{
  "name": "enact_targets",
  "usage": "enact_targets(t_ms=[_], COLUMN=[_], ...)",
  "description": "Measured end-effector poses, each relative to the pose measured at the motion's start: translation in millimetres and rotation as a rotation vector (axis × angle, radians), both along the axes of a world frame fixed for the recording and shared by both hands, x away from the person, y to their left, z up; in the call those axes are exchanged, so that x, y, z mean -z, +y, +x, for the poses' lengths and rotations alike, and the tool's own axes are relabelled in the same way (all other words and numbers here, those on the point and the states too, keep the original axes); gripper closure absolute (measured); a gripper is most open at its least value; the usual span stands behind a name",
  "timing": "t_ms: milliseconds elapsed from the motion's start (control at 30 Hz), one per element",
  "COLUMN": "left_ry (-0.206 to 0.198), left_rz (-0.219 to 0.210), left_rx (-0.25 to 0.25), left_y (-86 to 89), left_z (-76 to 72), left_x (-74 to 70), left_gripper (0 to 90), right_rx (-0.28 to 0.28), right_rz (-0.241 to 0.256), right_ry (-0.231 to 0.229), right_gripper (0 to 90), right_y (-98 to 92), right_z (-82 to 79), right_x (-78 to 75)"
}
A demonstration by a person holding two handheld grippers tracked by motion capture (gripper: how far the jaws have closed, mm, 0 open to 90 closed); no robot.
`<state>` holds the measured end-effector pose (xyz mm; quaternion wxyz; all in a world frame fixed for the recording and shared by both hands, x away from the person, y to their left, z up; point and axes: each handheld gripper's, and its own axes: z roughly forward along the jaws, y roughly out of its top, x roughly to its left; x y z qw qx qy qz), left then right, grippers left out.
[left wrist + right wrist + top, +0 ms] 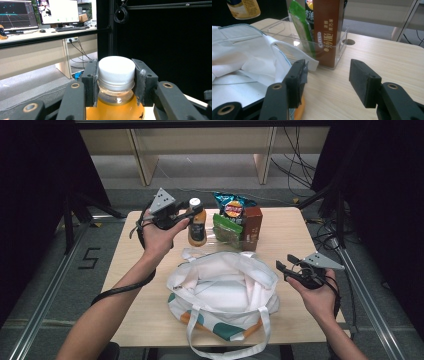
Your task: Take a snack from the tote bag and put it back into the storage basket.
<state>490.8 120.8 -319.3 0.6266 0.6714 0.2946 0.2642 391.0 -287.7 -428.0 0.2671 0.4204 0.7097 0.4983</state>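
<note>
Clear plastic bin (337, 50) held a brown carton (252, 226), green pouch (226, 230) and chip bag (232, 206). Left hand-held gripper (192, 211) clamped the white ribbed cap of the amber bottle (197, 227), just left of bin. Right hand-held gripper (284, 268) released, near the soft white tote (220, 290) on the counter (285, 235).

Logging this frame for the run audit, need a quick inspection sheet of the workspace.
Surface: light wood table, bare at right.
Job's things: orange drink bottle with white cap, lifted, seemingly clear of the table; white tote bag open at the near edge.
Clutter: clear bin holding a brown Oreo box, a green packet and a chip bag.
Grippers: left gripper jaws clamp the bottle neck; right gripper jaws open, beside the bag.
Cables: gripper cable along left forearm; loose cables on floor.
Surroundings: black curtains, wooden furniture legs, monitors on a desk.
</note>
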Motion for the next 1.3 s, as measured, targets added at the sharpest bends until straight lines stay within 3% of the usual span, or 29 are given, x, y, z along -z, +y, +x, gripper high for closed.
enact_targets(t_ms=[1300], left_ry=[0.021], left_rz=[0.025], left_rx=[-0.032], left_y=[1.3], left_z=[23.4], left_x=[15.9], left_gripper=[58.5], right_rx=[-0.002], right_rz=[-0.004], right_ry=[0.003], right_gripper=[47.9], right_y=[-0.4], right_z=[0.1], right_x=[0.2])
